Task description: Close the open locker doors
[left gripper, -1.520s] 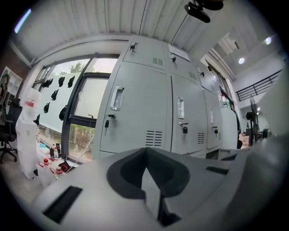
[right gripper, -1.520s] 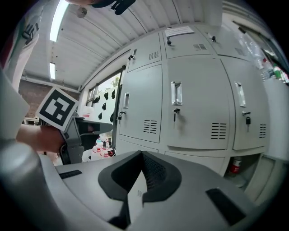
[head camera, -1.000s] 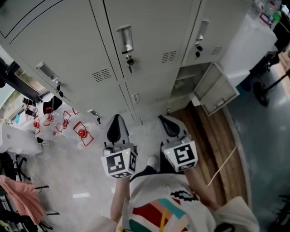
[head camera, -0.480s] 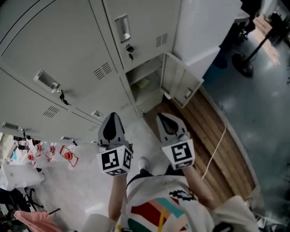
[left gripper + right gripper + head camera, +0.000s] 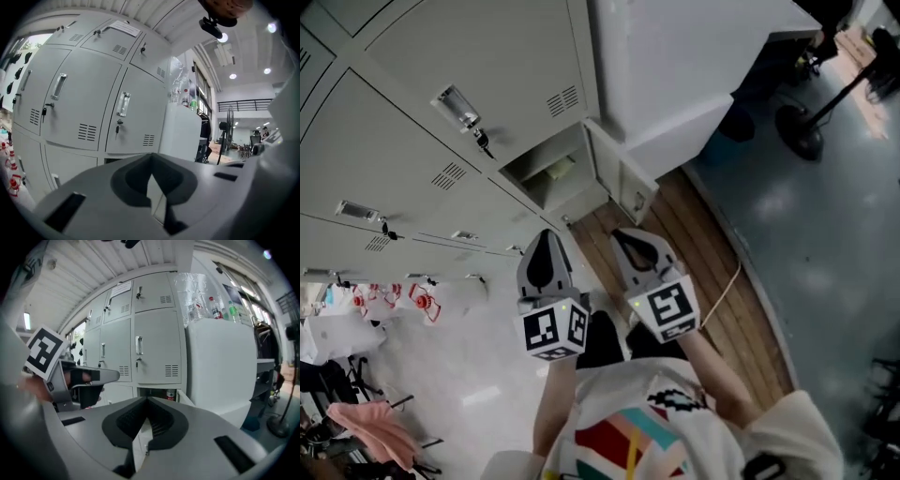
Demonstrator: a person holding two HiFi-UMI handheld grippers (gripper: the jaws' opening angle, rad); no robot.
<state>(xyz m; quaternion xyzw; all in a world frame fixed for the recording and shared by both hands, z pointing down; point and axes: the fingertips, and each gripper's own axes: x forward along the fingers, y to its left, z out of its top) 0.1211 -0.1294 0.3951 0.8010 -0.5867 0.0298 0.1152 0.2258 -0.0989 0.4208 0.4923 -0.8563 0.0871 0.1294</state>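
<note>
The left gripper [image 5: 546,246] and right gripper [image 5: 630,242] point forward side by side, fingers pressed together, empty. Ahead, one locker door [image 5: 623,178] hangs open beside a white cabinet [image 5: 675,66].

Grey bottom locker door [image 5: 621,180] — swung open, rightmost column.

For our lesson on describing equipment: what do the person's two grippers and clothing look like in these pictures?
Both the left gripper and right gripper have grey, tapering shells with dark hollows. Each carries a white cube printed with black square markers. The person wears a white top with a red, teal and yellow print.
</note>
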